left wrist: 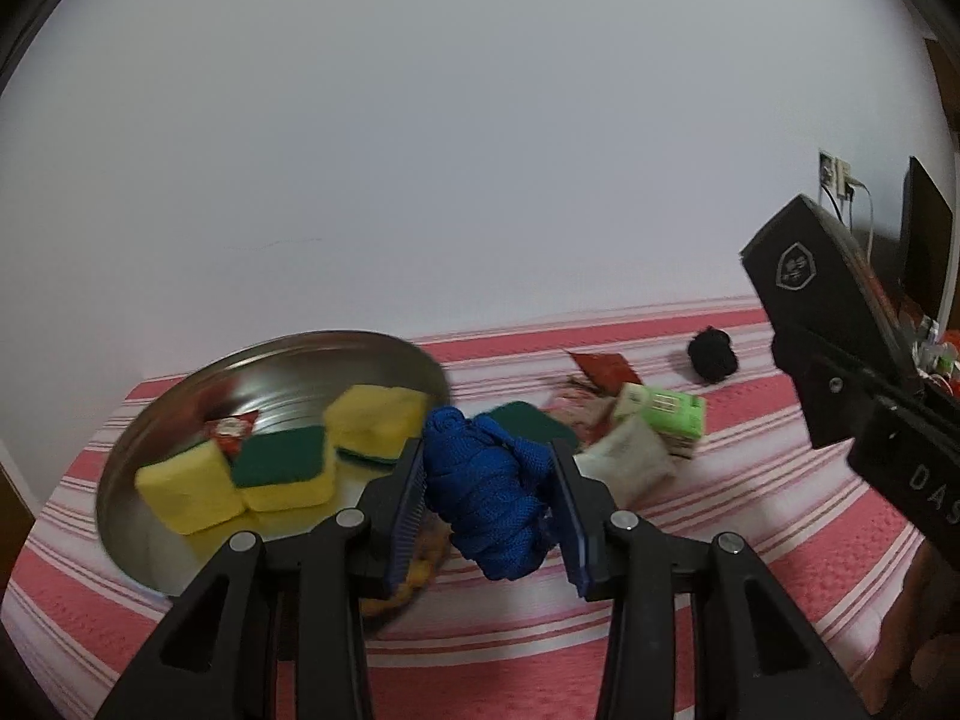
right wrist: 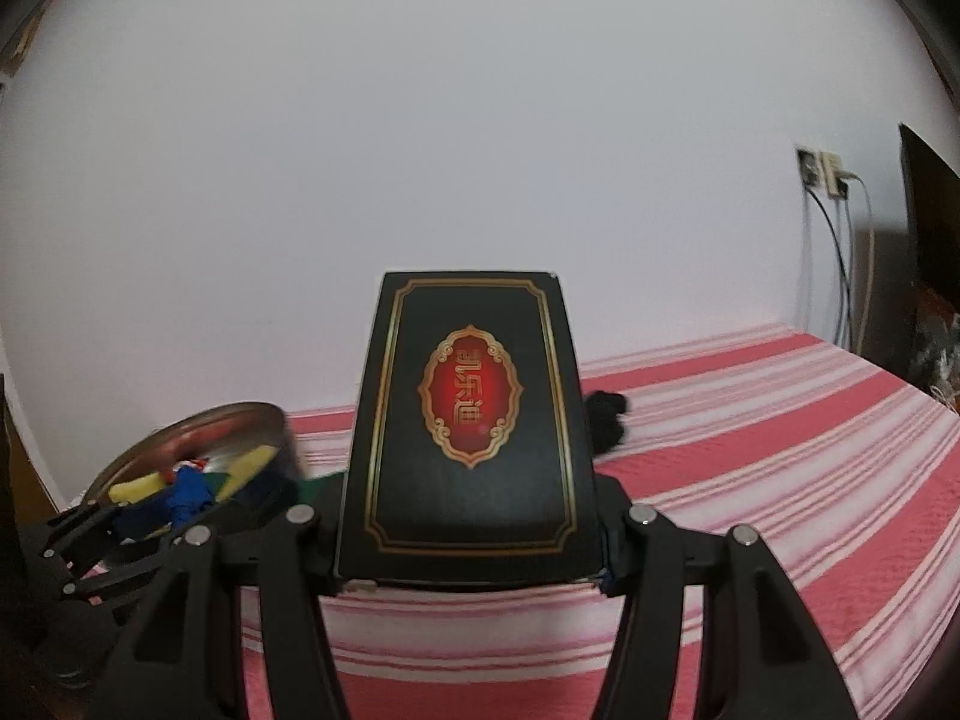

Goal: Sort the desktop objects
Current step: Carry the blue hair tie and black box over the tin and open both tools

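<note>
My left gripper (left wrist: 489, 501) is shut on a bundle of blue rope (left wrist: 492, 492), held just above the striped cloth beside a round metal tray (left wrist: 150, 438). In the tray lie several yellow and green sponges (left wrist: 282, 468) and a small red packet (left wrist: 230, 429). My right gripper (right wrist: 474, 564) is shut on a black box (right wrist: 474, 420) with a red and gold emblem, held off the table. That box (left wrist: 810, 288) also shows at the right edge of the left wrist view. The left gripper with the blue rope (right wrist: 189, 495) appears at lower left in the right wrist view.
A pink and white striped cloth (right wrist: 750, 468) covers the table. Beyond the rope lie a green and white carton (left wrist: 663, 414), a white packet (left wrist: 630, 468), a red wrapper (left wrist: 606, 369) and a black fuzzy ball (left wrist: 712, 355). A white wall stands behind, with a socket and cables (right wrist: 831, 180) at right.
</note>
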